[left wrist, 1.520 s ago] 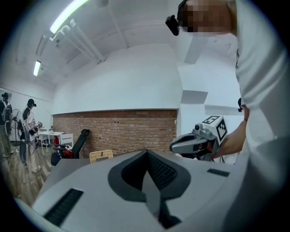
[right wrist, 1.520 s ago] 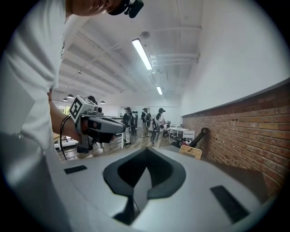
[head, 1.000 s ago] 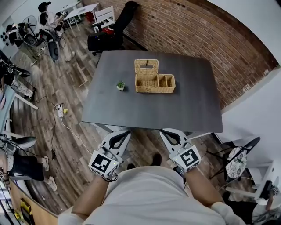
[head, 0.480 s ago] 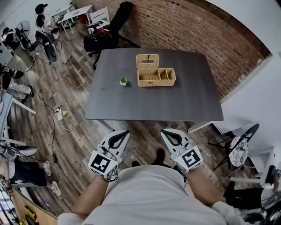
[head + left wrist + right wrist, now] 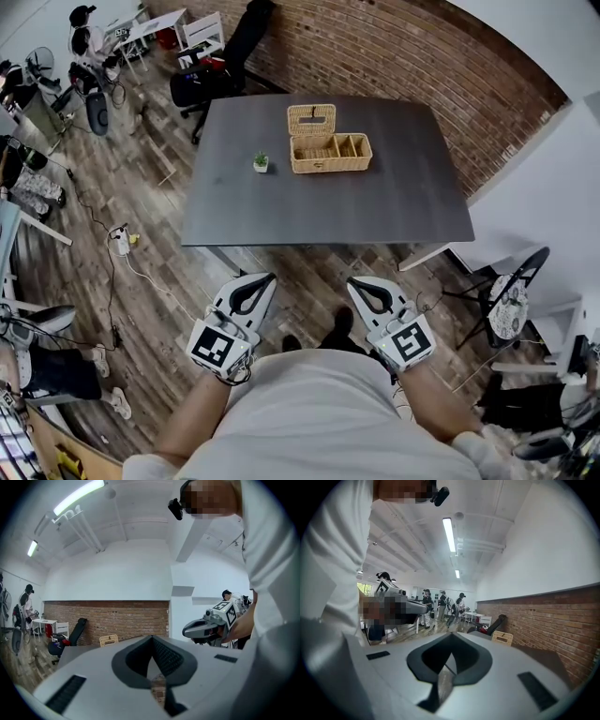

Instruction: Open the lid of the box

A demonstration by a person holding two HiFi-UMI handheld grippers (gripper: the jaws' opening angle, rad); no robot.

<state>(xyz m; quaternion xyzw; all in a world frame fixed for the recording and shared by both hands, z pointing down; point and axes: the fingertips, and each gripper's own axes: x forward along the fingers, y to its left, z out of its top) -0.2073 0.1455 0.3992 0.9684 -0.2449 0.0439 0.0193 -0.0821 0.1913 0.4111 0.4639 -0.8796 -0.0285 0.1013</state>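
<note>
A wicker box (image 5: 330, 153) stands on the far half of a dark grey table (image 5: 328, 211), its lid (image 5: 311, 119) tipped up at the back so the compartments show. Both grippers hang close to my body, well short of the table's near edge, over the wooden floor. The left gripper (image 5: 259, 278) and the right gripper (image 5: 358, 282) are both shut and hold nothing. In the left gripper view the jaws (image 5: 152, 637) meet, with the lid (image 5: 108, 640) far ahead and the right gripper (image 5: 206, 627) beside. In the right gripper view the jaws (image 5: 452, 633) meet too, and the lid (image 5: 502, 638) is distant.
A small potted plant (image 5: 261, 162) sits left of the box. A brick wall (image 5: 422, 66) runs behind the table, with a black chair (image 5: 202, 84) at its far left corner. A chair (image 5: 511, 305) stands at the right. Cables and a power strip (image 5: 122, 241) lie on the floor at the left; people stand far left.
The table and box have drawn further away in the head view, with more floor showing before the table's near edge. Both grippers stay shut near my body.
</note>
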